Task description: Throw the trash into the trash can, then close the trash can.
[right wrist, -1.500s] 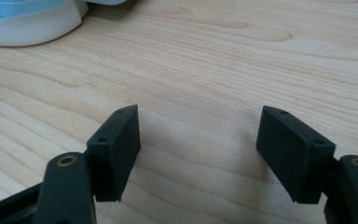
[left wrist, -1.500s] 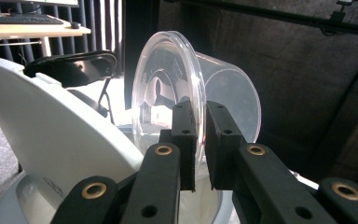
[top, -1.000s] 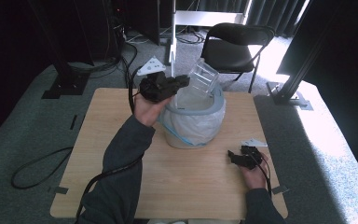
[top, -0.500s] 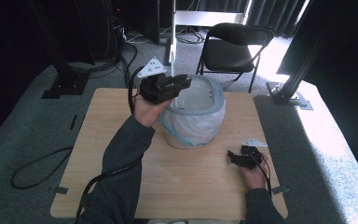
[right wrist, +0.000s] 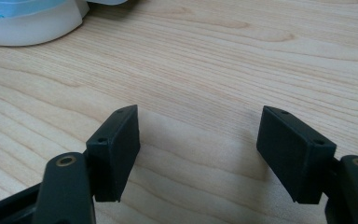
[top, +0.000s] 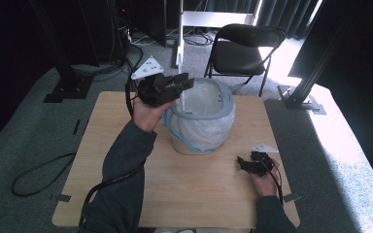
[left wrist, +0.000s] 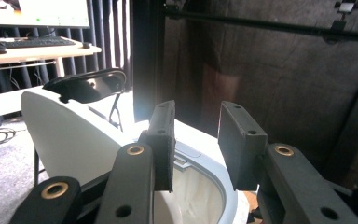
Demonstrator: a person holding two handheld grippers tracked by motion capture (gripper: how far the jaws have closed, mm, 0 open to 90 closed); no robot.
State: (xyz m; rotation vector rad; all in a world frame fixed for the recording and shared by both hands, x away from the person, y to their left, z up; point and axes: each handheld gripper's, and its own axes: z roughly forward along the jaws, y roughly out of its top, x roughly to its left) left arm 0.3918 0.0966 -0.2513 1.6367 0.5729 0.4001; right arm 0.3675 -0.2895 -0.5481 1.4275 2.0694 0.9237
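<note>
The left hand-held gripper (top: pixel 182 85) is part-open, holding nothing, above a white lined bin's (top: pixel 201 121) rim. The right hand-held gripper (right wrist: pixel 198 156) gapes wide, empty, over smooth wood-grain tabletop (right wrist: pixel 214 60).

One white plastic bin lined with a translucent bag (top: pixel 201 119) is counted on the single light wooden bench (top: pixel 126 145). Two black hand-held grippers are seen: one (top: pixel 182 82) at the bin's rim, one (top: pixel 245 165) beside the bin. One black folding chair (top: pixel 245 48) is counted behind the bin.
</note>
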